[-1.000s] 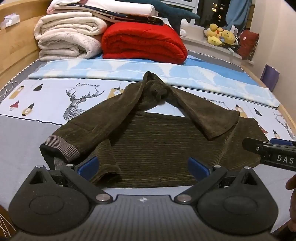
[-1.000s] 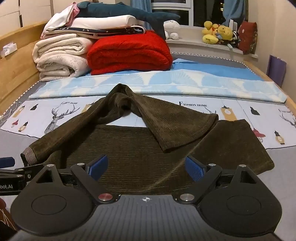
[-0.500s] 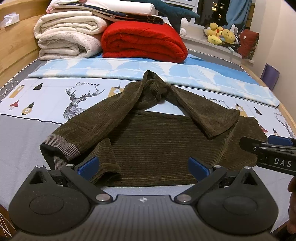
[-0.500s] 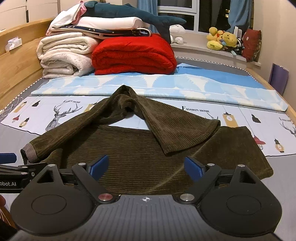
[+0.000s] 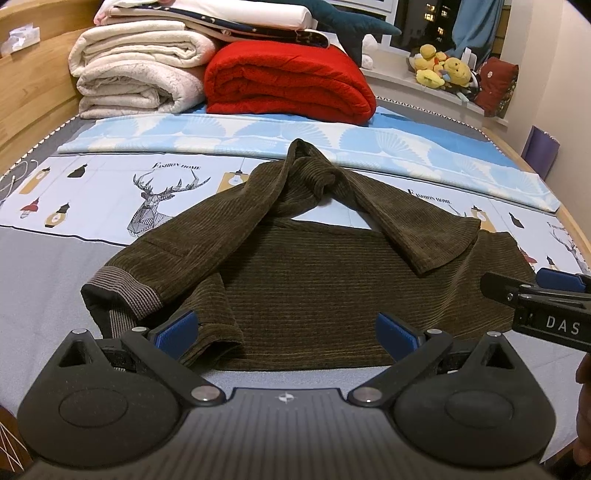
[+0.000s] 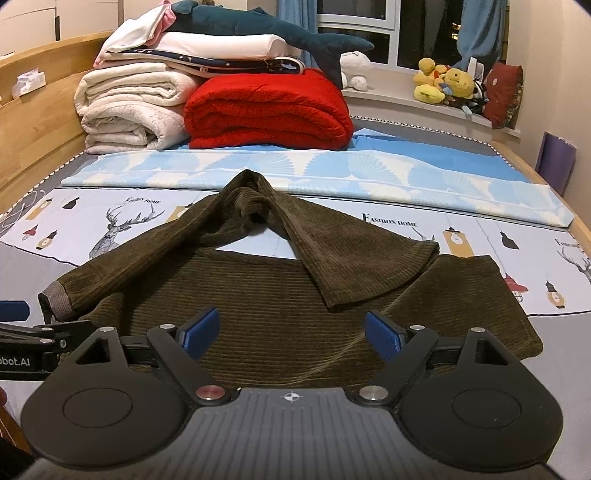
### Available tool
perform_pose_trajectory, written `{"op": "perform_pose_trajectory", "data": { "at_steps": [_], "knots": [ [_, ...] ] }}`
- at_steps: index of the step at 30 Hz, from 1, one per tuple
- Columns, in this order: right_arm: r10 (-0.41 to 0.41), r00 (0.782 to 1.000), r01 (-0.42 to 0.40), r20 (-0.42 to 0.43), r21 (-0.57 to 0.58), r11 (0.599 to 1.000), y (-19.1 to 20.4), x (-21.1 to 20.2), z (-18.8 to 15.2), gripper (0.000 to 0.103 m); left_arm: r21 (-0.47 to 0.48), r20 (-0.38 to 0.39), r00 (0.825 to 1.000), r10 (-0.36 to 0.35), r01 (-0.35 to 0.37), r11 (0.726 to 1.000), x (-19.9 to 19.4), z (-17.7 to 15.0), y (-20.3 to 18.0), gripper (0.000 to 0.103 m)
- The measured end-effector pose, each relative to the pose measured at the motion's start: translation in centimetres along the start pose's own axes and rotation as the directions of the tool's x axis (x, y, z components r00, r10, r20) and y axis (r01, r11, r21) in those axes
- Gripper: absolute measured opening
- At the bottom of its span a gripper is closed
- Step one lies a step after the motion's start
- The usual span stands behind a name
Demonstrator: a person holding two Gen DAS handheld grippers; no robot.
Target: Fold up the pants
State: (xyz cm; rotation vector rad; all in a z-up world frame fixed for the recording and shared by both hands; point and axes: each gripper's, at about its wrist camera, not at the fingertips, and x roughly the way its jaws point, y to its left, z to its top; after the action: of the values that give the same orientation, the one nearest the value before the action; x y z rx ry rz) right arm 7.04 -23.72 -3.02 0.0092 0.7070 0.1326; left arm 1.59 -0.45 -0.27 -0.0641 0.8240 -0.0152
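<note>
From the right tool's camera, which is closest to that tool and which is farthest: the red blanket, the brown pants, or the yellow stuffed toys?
Seen from the right tool:
1. Brown pants, right in front, spread on the bed.
2. Red blanket, folded at the far end of the bed, left of centre.
3. Yellow stuffed toys, on the window ledge, far right.

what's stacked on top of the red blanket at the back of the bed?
On the red blanket rests the edge of a dark star-print bedding layer, with white folded bedding above and a plush shark on top. How far they overlap is hidden.
</note>
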Motion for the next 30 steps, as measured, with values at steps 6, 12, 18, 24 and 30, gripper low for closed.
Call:
{"op": "perform_pose_trajectory", "data": {
  "at_steps": [6, 12, 18, 24, 30],
  "knots": [
    [-0.050, 0.999, 0.049, 0.019, 0.051, 0.998, -0.8, 0.1, 0.1, 0.087, 0.006, -0.023, 0.999, 0.027, -0.027, 1.000, 0.7, 0.7, 0.7, 0.102],
    [-0.054, 0.998, 0.053, 0.015, 0.093, 0.994, -4.0, 1.6, 1.6, 0.084, 0.233, -0.046, 0.999, 0.029, -0.018, 0.972, 4.3, 5.5, 2.8, 0.074],
    [-0.204, 0.976, 0.208, -0.072, 0.054, 0.977, -8.9, 6.1, 1.8, 0.076, 0.372, -0.161, 0.977, 0.142, -0.073, 0.925, 12.3, 5.1, 7.2, 0.070],
    [-0.168, 0.952, 0.226, -0.257, 0.216, 0.950, -14.6, 9.4, 0.0, 0.076, 0.606, -0.197, 0.957, 0.211, -0.050, 0.794, 16.4, 2.9, 7.7, 0.072],
    [-0.192, 0.928, 0.283, -0.319, 0.267, 0.921, -17.3, 10.9, -1.1, 0.076, 0.451, -0.069, 0.935, 0.347, -0.281, 0.847, 16.1, 7.4, 13.0, 0.012]
  ]
}}
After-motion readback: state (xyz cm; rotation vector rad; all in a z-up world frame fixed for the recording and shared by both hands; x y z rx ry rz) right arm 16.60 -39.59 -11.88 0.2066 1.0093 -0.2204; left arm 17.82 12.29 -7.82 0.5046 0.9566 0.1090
